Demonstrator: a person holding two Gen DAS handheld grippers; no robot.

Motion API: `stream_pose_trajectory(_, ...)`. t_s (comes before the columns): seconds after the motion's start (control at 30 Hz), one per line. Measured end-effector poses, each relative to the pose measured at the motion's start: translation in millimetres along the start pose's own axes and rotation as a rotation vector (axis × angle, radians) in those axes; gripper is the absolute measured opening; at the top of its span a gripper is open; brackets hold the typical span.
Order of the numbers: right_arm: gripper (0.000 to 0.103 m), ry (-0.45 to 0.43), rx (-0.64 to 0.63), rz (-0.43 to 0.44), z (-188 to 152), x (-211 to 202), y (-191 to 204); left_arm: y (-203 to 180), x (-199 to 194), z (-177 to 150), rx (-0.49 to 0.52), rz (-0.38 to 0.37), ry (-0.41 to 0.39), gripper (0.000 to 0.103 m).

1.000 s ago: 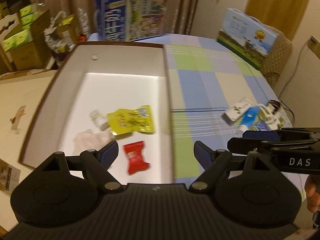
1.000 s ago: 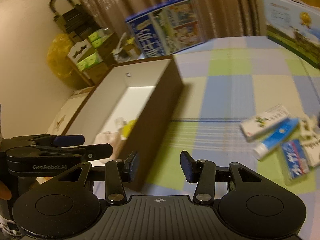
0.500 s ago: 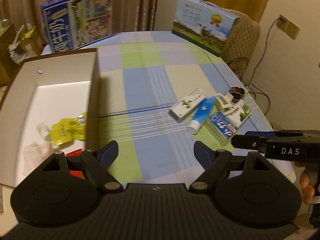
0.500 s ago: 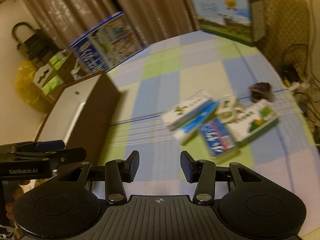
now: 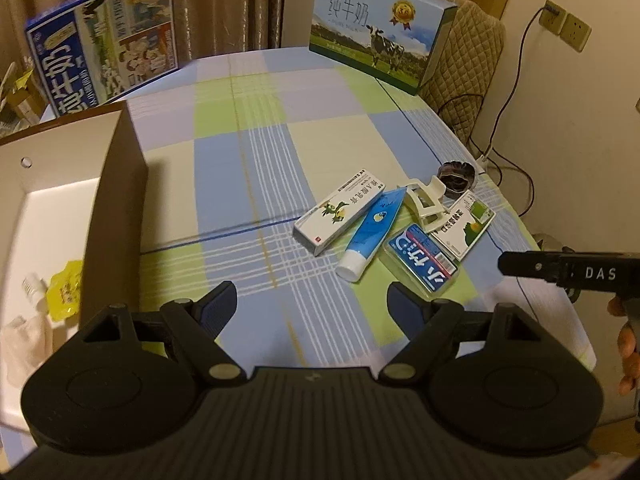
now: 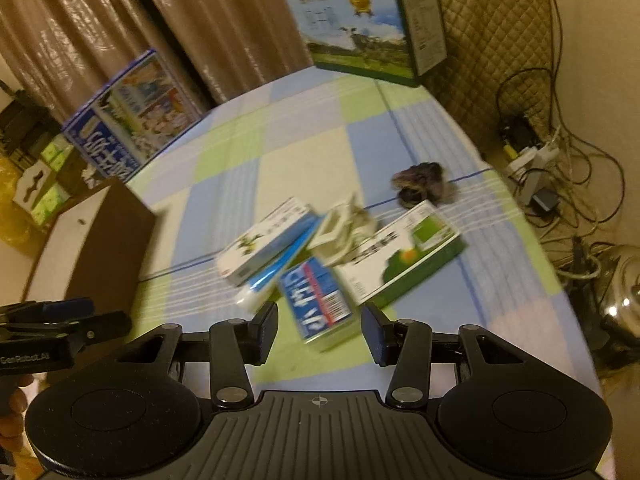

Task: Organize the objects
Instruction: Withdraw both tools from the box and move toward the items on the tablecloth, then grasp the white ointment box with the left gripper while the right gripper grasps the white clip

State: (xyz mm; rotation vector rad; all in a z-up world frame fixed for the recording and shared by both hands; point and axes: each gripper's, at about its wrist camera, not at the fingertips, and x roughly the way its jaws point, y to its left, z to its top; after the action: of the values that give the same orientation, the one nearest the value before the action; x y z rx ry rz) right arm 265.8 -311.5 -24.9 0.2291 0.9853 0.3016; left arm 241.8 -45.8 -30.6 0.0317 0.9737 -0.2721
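Note:
A pile of small items lies on the checked tablecloth: a white medicine box (image 5: pixel 338 211) (image 6: pixel 266 240), a blue tube (image 5: pixel 370 234), a blue packet (image 5: pixel 422 258) (image 6: pixel 316 304), a white hair clip (image 5: pixel 426 200), a green-and-white box (image 5: pixel 466 222) (image 6: pixel 400 256) and a dark scrunchie (image 5: pixel 456 174) (image 6: pixel 420 184). A brown open box (image 5: pixel 114 216) (image 6: pixel 100 248) at the left holds a yellow pouch (image 5: pixel 66 290). My left gripper (image 5: pixel 312 304) is open and empty above the cloth, left of the pile. My right gripper (image 6: pixel 320 330) is open, just before the blue packet.
Two milk cartons stand at the back: a blue one (image 5: pixel 104 40) at the left, a green-and-blue one (image 5: pixel 380 28) at the right. A padded chair (image 5: pixel 472 60) and cables (image 6: pixel 560 152) lie beyond the table's right edge.
Both grippers have swung right, away from the brown box and toward the pile. The right gripper has come close to the blue packet. Both stay open.

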Motion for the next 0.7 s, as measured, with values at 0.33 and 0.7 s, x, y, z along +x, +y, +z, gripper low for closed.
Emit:
stream_pose_trajectory(0.33, 0.043, -0.029, 0.025, 0.011, 36, 31, -19, -13, 54, 29, 0.062, 0.015, 0.038, 0.075)
stream_pose_trajectory(0.7, 0.043, 0.008, 0.054, 0.012, 62, 68, -29, -21, 127, 55, 0.188, 0.036, 0.12, 0.07)
